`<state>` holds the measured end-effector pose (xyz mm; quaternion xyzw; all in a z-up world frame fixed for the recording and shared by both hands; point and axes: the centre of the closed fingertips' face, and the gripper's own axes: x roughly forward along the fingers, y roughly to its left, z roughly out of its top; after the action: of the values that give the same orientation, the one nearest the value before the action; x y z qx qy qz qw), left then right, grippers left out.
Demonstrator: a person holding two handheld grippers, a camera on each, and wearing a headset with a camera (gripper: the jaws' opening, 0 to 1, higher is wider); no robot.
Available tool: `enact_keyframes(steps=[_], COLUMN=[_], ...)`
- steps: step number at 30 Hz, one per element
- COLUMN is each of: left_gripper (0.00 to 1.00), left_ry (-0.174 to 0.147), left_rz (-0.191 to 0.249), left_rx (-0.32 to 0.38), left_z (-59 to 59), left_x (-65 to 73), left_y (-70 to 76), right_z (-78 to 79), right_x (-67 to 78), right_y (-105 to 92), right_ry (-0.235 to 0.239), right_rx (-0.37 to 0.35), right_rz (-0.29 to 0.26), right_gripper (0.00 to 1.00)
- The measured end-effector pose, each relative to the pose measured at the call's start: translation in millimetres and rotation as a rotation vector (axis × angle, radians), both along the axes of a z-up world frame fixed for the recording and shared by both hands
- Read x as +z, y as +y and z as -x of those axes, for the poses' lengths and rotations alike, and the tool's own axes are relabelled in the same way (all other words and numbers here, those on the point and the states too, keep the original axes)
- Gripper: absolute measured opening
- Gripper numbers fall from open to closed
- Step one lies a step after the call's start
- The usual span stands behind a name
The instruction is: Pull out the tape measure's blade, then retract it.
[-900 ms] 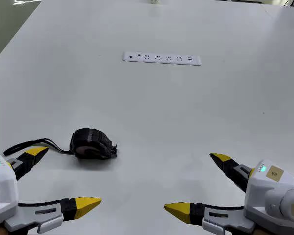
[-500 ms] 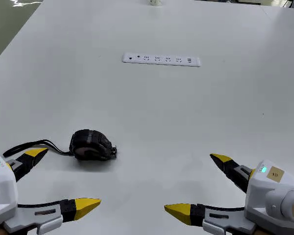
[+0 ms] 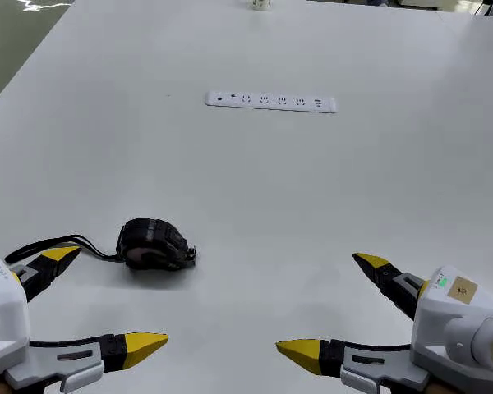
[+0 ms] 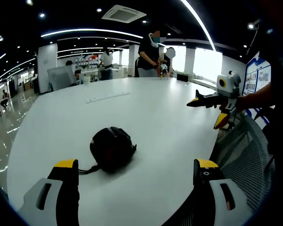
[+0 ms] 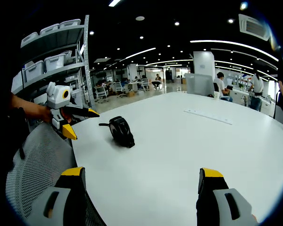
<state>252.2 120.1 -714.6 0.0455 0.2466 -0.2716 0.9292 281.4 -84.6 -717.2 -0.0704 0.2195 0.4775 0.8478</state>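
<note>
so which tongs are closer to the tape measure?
Left. The left tongs are open just on the person's side of the tape measure; the right tongs are open too, farther off to its right.

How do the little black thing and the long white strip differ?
The tape measure is black, rounded and compact; the power strip is white, long and flat. The tape measure lies close to the left gripper; the power strip lies far beyond it. Both rest untouched on the table.
</note>
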Motion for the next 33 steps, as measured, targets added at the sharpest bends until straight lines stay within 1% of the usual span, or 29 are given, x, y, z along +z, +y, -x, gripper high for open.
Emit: enact_keyframes(steps=[6,9,11,14,18,22,25,28,30,33], left_gripper=[0.99,0.99,0.99,0.99,0.99,0.99,0.99,0.99,0.99,0.99], left_ry=[0.0,-0.011,-0.001,0.003,0.001,0.01,0.013,0.014,0.013,0.015], left_rz=[-0.004,-0.011,-0.013,-0.021,-0.025,-0.029,-0.041,-0.042,-0.038,-0.047], left_rx=[-0.008,-0.019,-0.025,-0.032,-0.048,-0.062,-0.073,-0.078,-0.08,-0.094], left_z=[-2.9,-5.0,-7.2,-9.8,-11.8,-13.2,-15.3,-18.3,-20.0,-22.0], left_x=[-0.3,0.8,-0.2,-1.0,-0.4,-1.7,-2.5,-2.3,-1.7,-3.4], left_y=[2.8,3.0,4.1,5.7,5.0,4.8,6.3,8.0,8.1,9.0], right_z=[-2.3,-3.3,-4.8,-6.8,-8.4,-9.3,-10.3,-12.0,-12.9,-15.2], right_x=[0.4,-0.8,-0.4,-1.6,-3.1,-5.2,-4.4,-5.6,-6.5,-8.2], right_y=[2.7,3.9,4.9,6.1,7.0,8.2,10.1,11.2,12.1,13.3], right_ry=[0.003,0.008,0.007,0.011,0.014,0.021,0.01,0.012,0.005,0.01], right_rx=[0.015,0.024,0.03,0.042,0.059,0.077,0.093,0.104,0.114,0.123], right_rz=[-0.003,0.003,0.001,0.009,0.015,0.024,0.025,0.029,0.035,0.038], right_gripper=[0.99,0.99,0.99,0.99,0.99,0.99,0.99,0.99,0.99,0.99])
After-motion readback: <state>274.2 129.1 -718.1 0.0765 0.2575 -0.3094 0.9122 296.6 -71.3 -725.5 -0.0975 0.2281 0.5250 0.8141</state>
